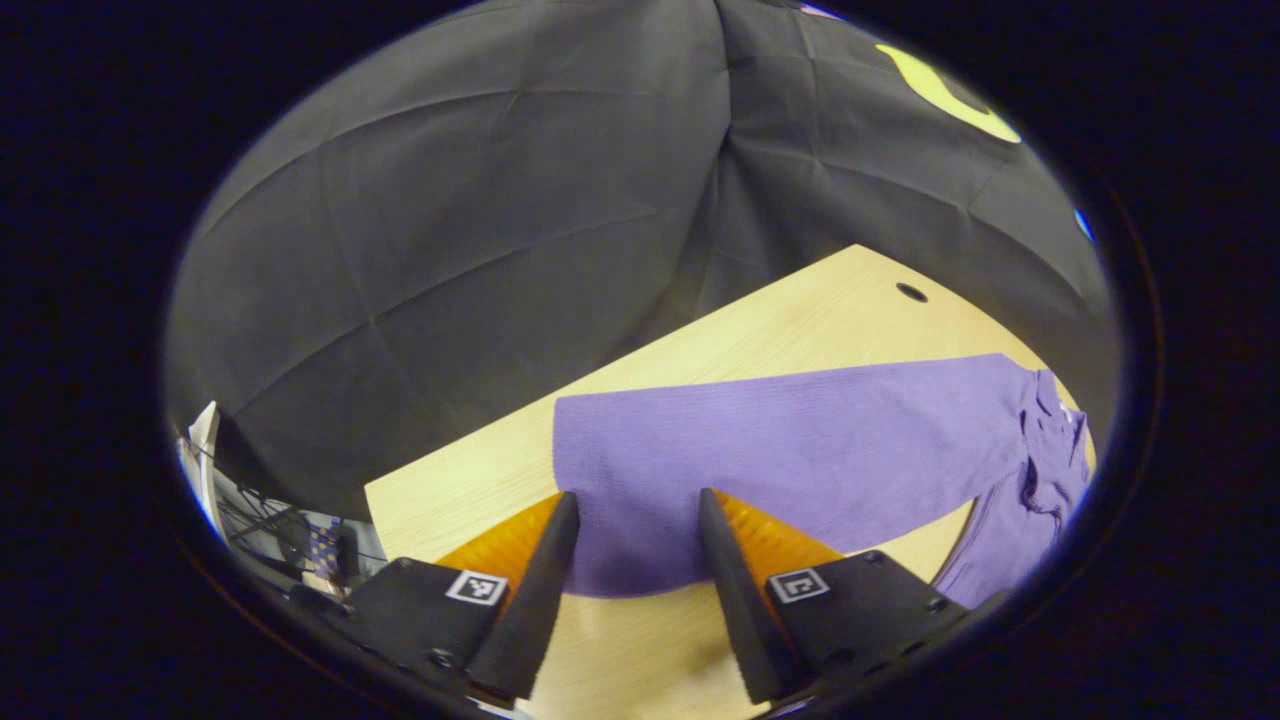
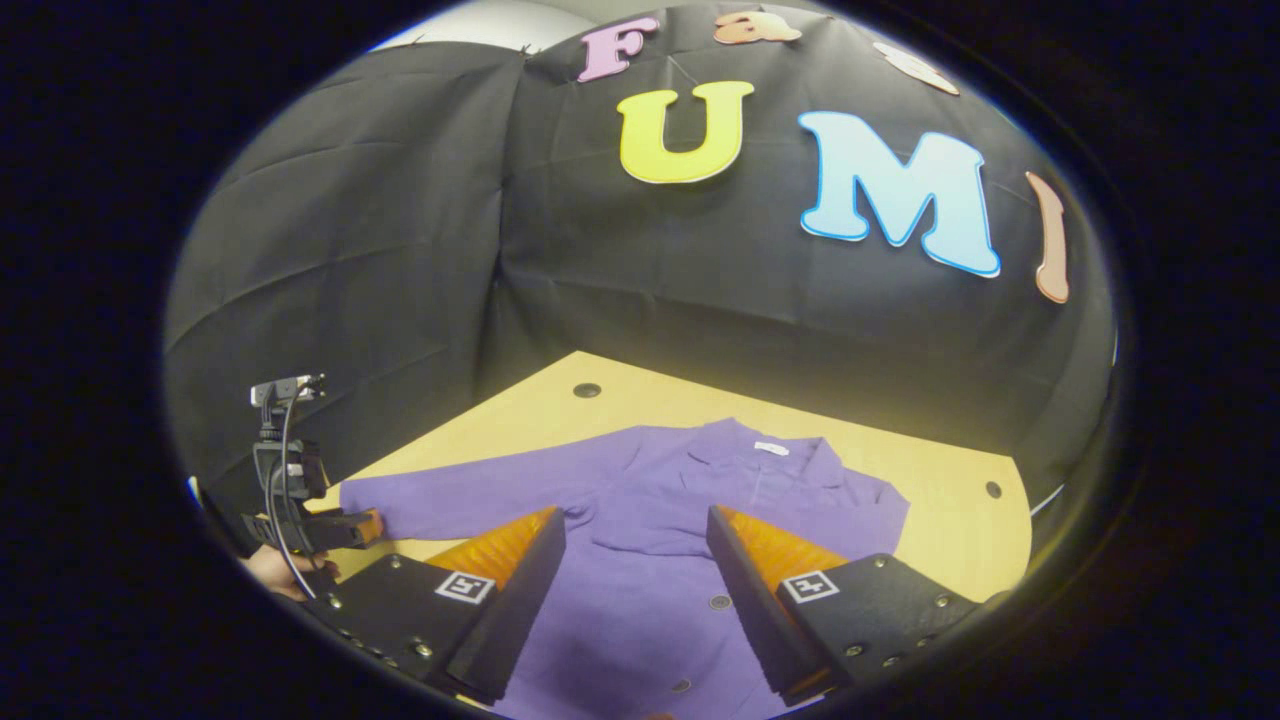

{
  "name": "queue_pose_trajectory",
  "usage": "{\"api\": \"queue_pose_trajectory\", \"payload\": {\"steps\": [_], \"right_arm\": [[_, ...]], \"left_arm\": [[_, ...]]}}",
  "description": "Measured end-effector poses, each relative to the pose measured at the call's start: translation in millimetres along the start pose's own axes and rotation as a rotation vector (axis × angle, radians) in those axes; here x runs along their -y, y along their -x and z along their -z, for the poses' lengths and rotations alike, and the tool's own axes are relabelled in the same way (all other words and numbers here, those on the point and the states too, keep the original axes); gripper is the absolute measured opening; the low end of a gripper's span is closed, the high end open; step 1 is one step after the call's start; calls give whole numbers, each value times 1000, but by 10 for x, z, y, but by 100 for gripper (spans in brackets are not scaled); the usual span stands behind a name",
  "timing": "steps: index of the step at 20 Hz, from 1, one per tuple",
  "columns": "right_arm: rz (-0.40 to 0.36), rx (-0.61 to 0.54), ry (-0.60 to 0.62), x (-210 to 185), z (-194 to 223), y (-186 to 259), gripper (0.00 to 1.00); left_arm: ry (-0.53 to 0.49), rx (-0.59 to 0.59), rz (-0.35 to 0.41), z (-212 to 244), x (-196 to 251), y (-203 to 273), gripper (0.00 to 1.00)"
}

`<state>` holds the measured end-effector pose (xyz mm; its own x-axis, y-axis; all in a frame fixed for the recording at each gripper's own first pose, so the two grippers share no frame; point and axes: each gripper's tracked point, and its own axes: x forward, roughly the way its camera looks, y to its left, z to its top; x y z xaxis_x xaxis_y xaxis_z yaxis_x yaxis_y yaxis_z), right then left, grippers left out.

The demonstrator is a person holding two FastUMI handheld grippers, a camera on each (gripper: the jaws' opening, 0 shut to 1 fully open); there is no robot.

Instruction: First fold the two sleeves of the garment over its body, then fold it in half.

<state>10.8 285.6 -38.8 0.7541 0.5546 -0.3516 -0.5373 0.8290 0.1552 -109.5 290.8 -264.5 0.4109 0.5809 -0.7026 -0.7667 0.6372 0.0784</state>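
Your left tongs (image 1: 636, 505) stand released, fingers straddling the cuff end of the purple garment's (image 2: 640, 560) outstretched sleeve (image 1: 790, 450) on the wooden worktop (image 1: 800, 310). Your right tongs (image 2: 636, 520) are released too, poised over its buttoned front, collar toward the booth wall.

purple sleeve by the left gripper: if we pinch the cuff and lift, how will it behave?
Probably floppy: the sleeve lies flat and limp on the table, so it should drape from the cuff. Likely light, being thin ribbed-looking fabric. It may drag the garment along, since the two are joined. The left gripper is open, holding nothing.
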Motion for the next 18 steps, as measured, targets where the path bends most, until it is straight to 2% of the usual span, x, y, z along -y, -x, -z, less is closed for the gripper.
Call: {"api": "queue_pose_trajectory", "payload": {"steps": [1, 2, 4, 6, 8, 13, 18], "right_arm": [[2, 0, -1, 14, 12, 8, 88], [6, 0, -3, 37, 15, 15, 89], [13, -3, -12, 88, 42, 42, 87], [24, -8, -20, 150, 78, 72, 89], [41, -9, -28, 233, 109, 109, 89], [105, -2, -31, 484, 165, 249, 89], [140, -4, -70, 678, 275, 412, 89]], "left_arm": [[0, 4, 8, -11, 76, -16, 67], [-5, 5, 10, -23, 106, -4, 60], [-9, 13, 42, -87, 186, 19, 51], [-11, 19, 53, -98, 181, -7, 20], [11, 19, 70, -121, 192, 13, 7], [58, 38, 106, -243, 246, 32, 7], [93, 114, 193, -673, 663, 323, 7]]}}
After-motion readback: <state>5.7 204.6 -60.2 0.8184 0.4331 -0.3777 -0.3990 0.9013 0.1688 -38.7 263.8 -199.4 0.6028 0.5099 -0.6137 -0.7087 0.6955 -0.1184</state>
